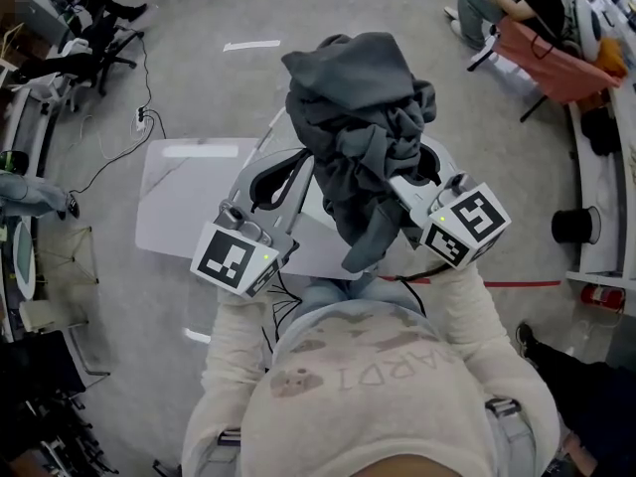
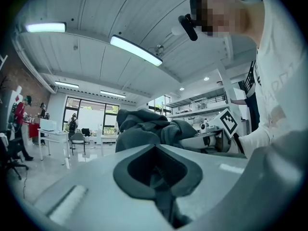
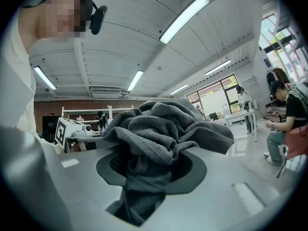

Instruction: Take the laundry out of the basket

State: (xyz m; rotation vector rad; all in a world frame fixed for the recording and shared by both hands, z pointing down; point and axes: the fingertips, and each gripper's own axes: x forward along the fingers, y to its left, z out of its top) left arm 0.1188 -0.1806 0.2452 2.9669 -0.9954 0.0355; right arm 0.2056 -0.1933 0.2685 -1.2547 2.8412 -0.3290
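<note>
A bundled dark grey garment (image 1: pixel 358 117) hangs in the air between both grippers, with a tail drooping toward the person's chest. My left gripper (image 1: pixel 301 174) reaches it from the lower left, and a fold of the grey garment (image 2: pixel 144 129) runs down into the narrow gap of the left gripper (image 2: pixel 156 174). My right gripper (image 1: pixel 405 185) comes in from the lower right. In the right gripper view the grey garment (image 3: pixel 166 124) piles over the right gripper (image 3: pixel 144 179) and is pinched between its jaws. No basket is in view.
A white table (image 1: pixel 179 202) stands below the grippers. On the floor a cable and power strip (image 1: pixel 139 119) trail to the left. Seated people and a red chair (image 1: pixel 556 58) are at the upper right; a black cylinder (image 1: pixel 576 225) sits on the right.
</note>
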